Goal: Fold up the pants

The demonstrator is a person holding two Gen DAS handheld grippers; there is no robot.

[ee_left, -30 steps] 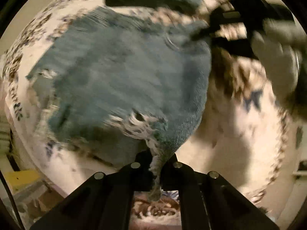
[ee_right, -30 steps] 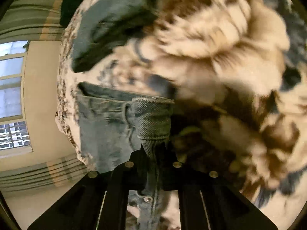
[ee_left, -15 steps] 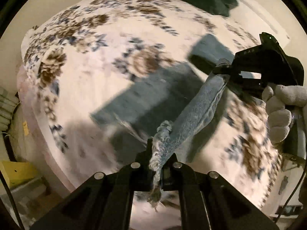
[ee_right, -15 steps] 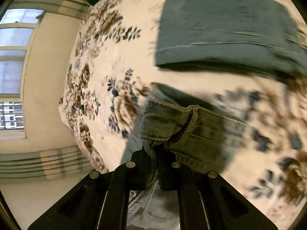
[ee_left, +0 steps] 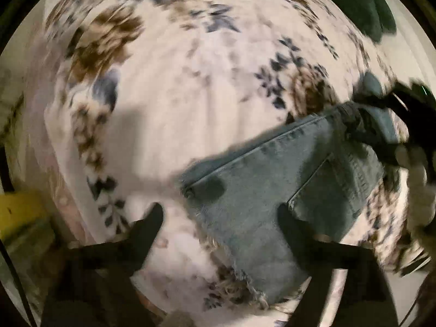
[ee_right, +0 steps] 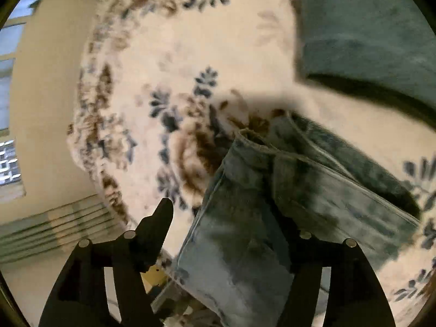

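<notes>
Light blue denim pants [ee_left: 269, 190] with a frayed hem [ee_left: 231, 280] lie folded on the floral bedspread [ee_left: 190, 95]. My left gripper [ee_left: 220, 215] is open above the hem end, holding nothing. In the right wrist view the waistband end of the pants [ee_right: 286, 190] lies on the bedspread [ee_right: 204, 41]. My right gripper [ee_right: 231, 218] is open over it, holding nothing. The right gripper [ee_left: 403, 125] also shows at the right edge of the left wrist view, at the waistband, held by a gloved hand.
A folded dark teal garment [ee_right: 368, 27] lies beyond the pants; it also shows at the top right of the left wrist view [ee_left: 359, 2]. The bed edge, a cream wall and a window [ee_right: 11, 109] are on the left. A yellow object [ee_left: 19, 212] sits beside the bed.
Both grippers have opened and let go of the pants. The pants, held up stretched between the grippers before, now lie flat on the bedspread.
</notes>
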